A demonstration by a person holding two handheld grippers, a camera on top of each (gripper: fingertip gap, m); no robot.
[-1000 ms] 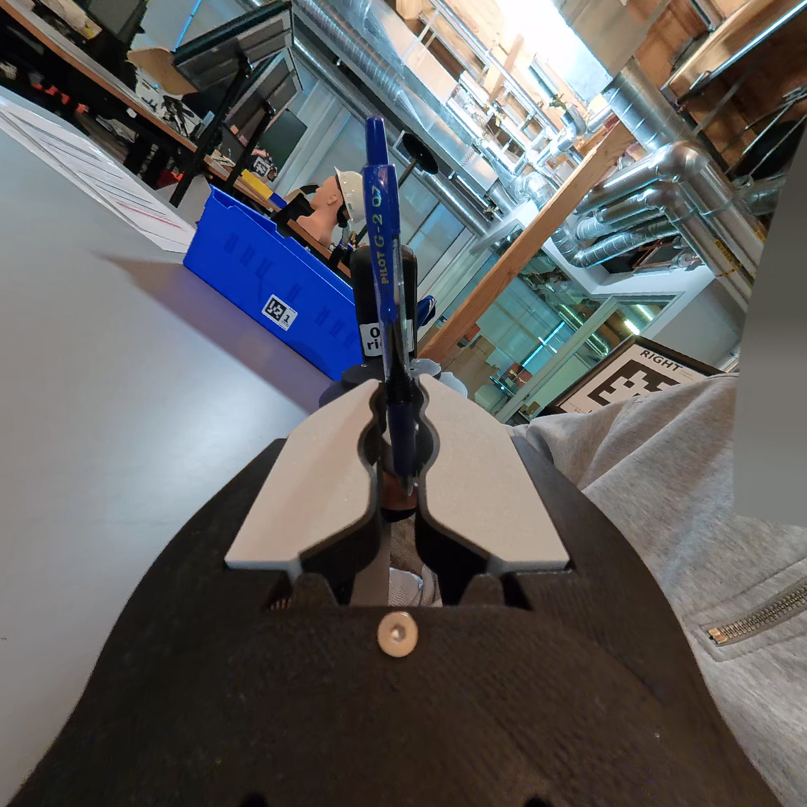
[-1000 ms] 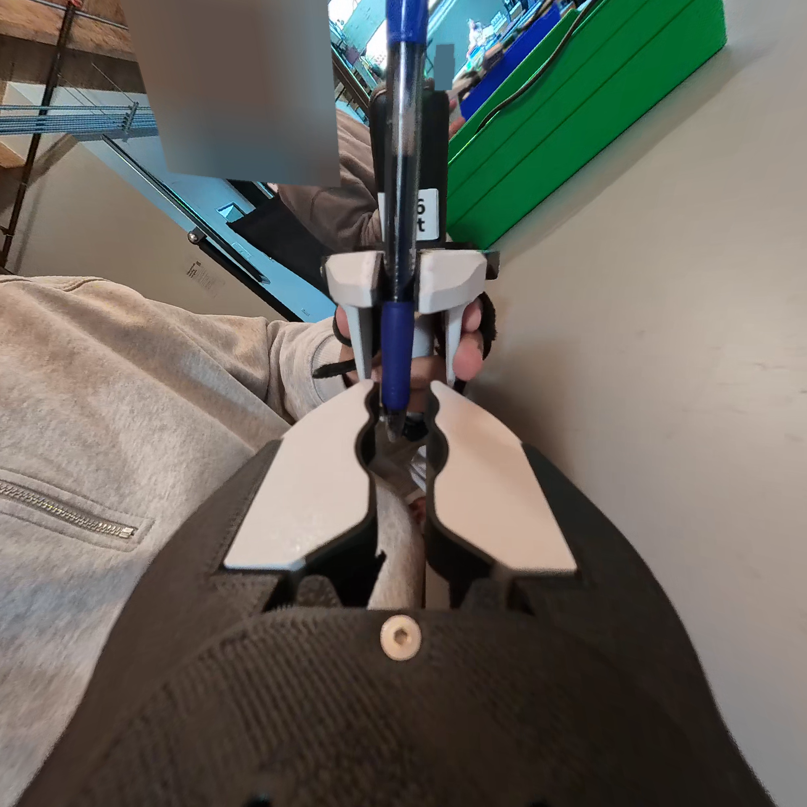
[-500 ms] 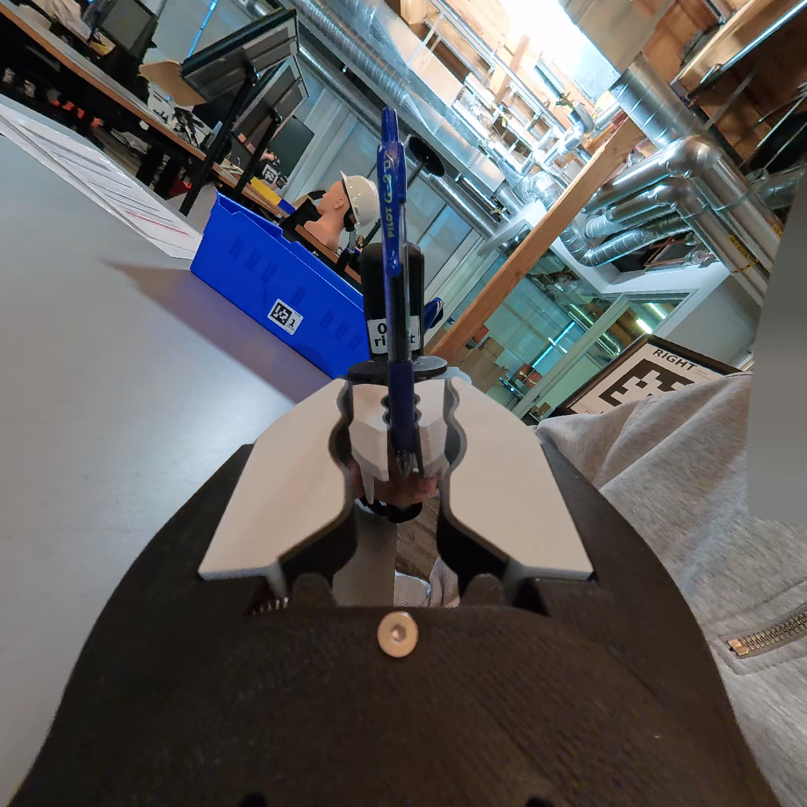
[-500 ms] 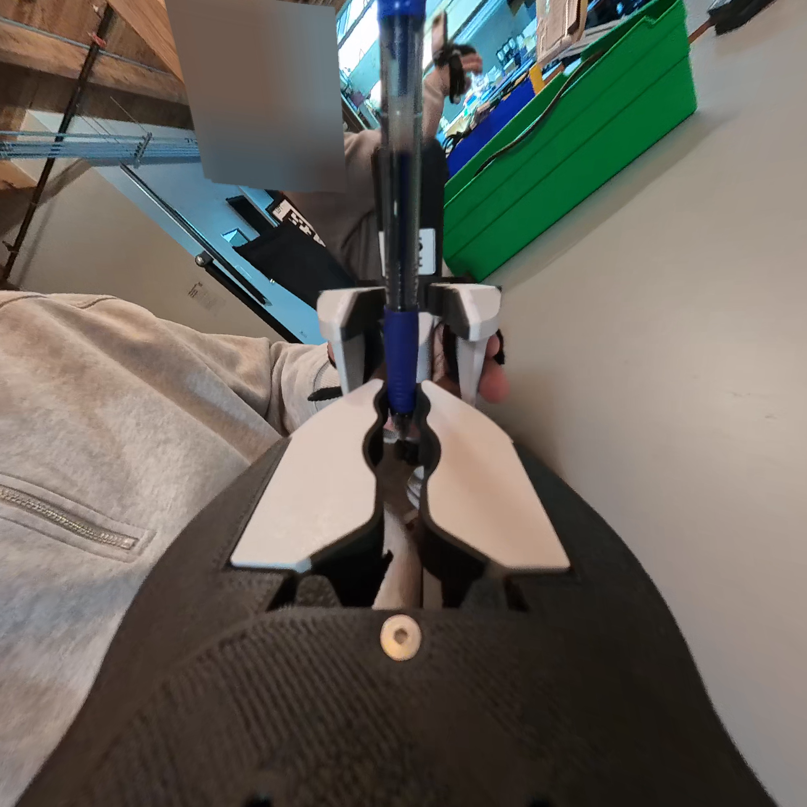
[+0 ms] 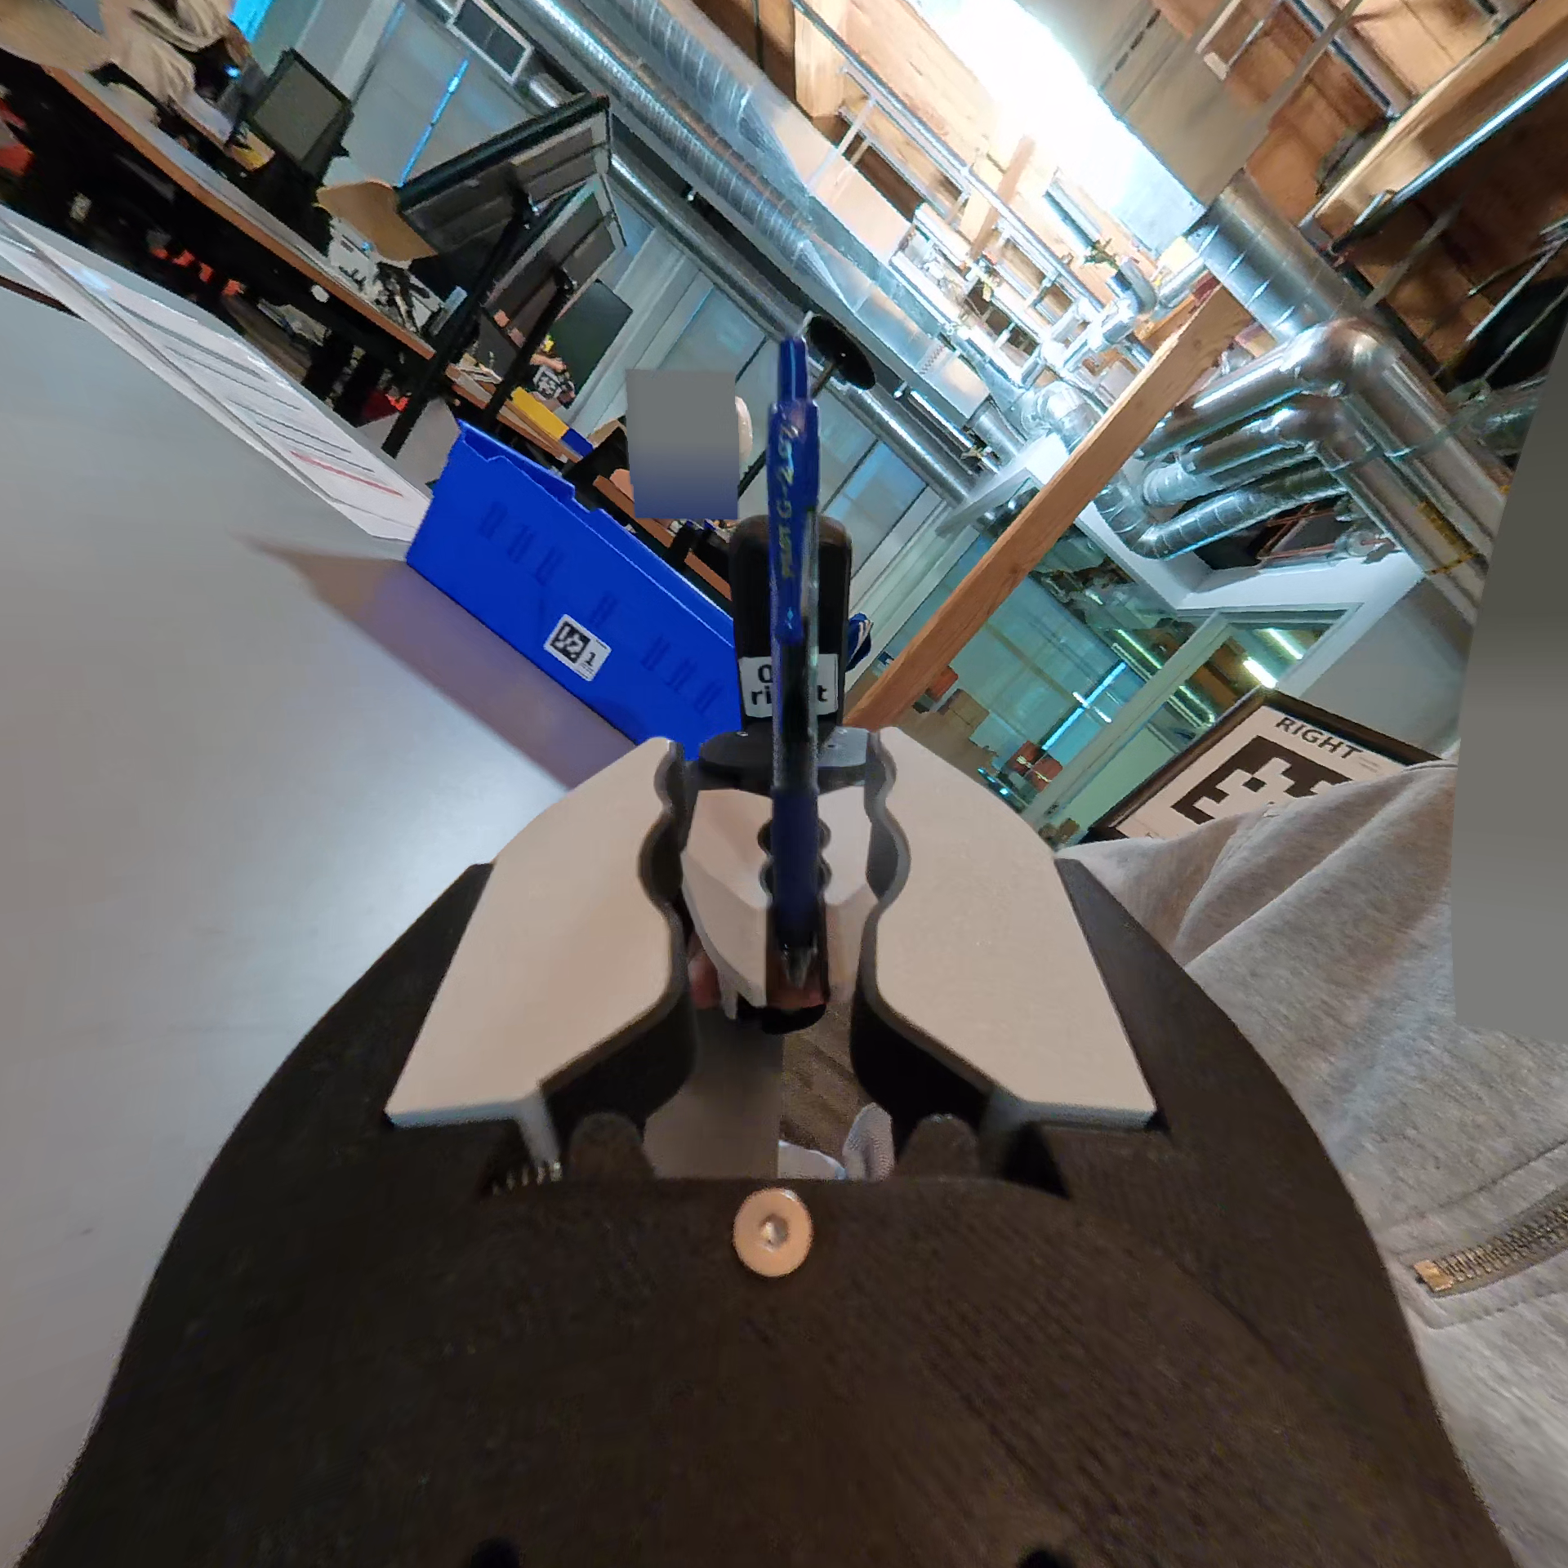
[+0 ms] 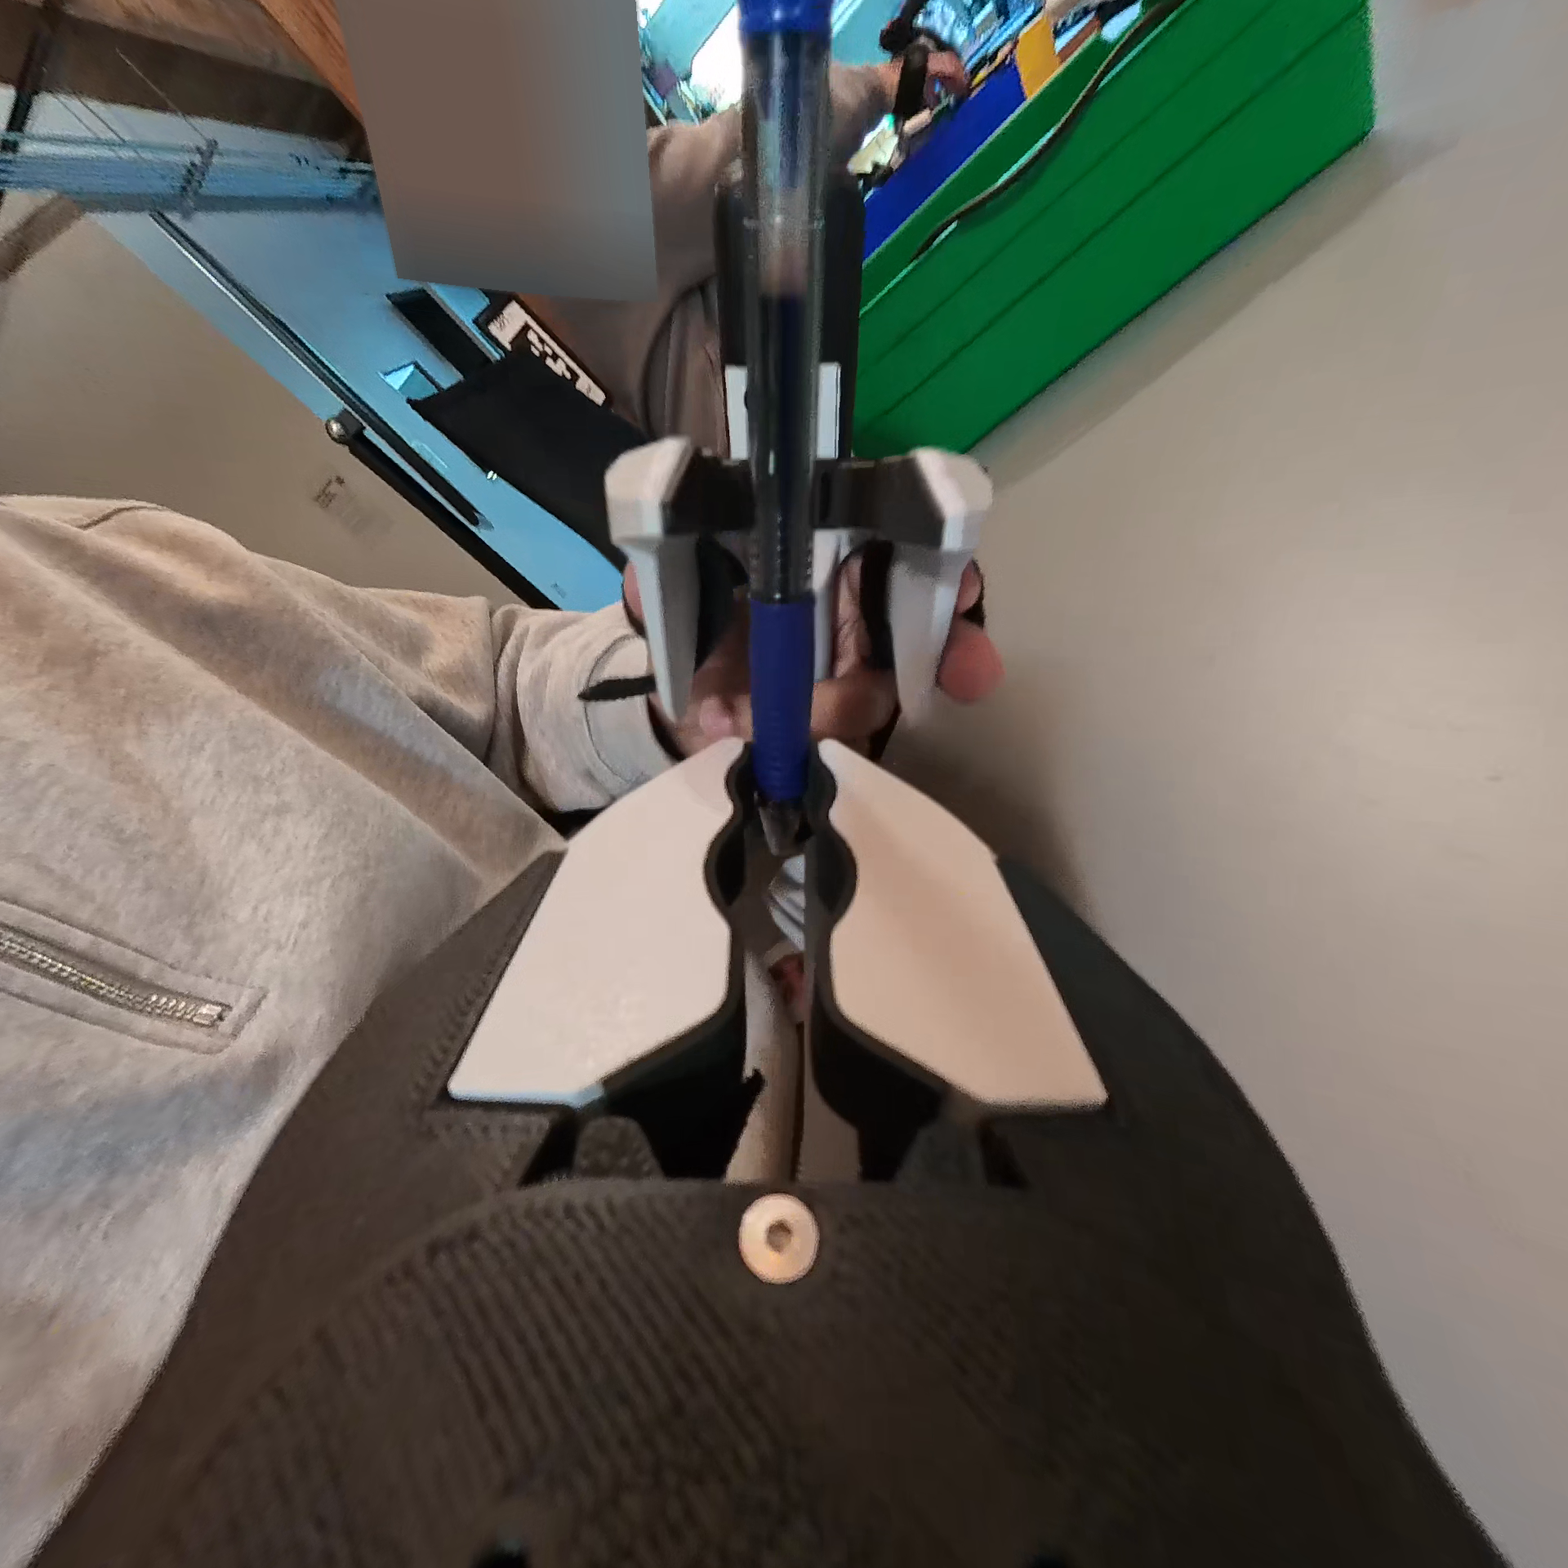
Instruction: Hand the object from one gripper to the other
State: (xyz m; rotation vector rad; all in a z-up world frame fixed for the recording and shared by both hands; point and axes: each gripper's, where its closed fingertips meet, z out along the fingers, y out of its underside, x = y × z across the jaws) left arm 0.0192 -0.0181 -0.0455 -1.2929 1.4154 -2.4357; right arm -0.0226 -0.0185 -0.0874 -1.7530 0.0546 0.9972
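Note:
A blue pen [image 5: 791, 594] with a clear barrel and a blue rubber grip stands upright between the two grippers, which face each other above the grey table [image 5: 212, 764]. My right gripper [image 6: 781, 764] is shut on the pen's grip [image 6: 781, 662] near the tip. In the left wrist view the right gripper [image 5: 789, 950] sits between my left fingers, clamped on the pen. My left gripper [image 5: 772, 764] is open, its fingers wide on both sides of the pen and not touching it. In the right wrist view the left gripper [image 6: 793, 704] shows spread apart behind the pen [image 6: 781, 339].
A blue bin [image 5: 577, 594] stands on the table behind the grippers, with a printed sheet [image 5: 212, 356] farther left. A green bin [image 6: 1103, 212] stands at the table's other side. The person's grey jacket [image 6: 212, 721] is close beside both grippers. The grippers' ends are close to 6 cm from one another.
One second ago my left gripper held the pen and my right was open around its tip. The right shut on the pen, and the left has opened wide and let go.

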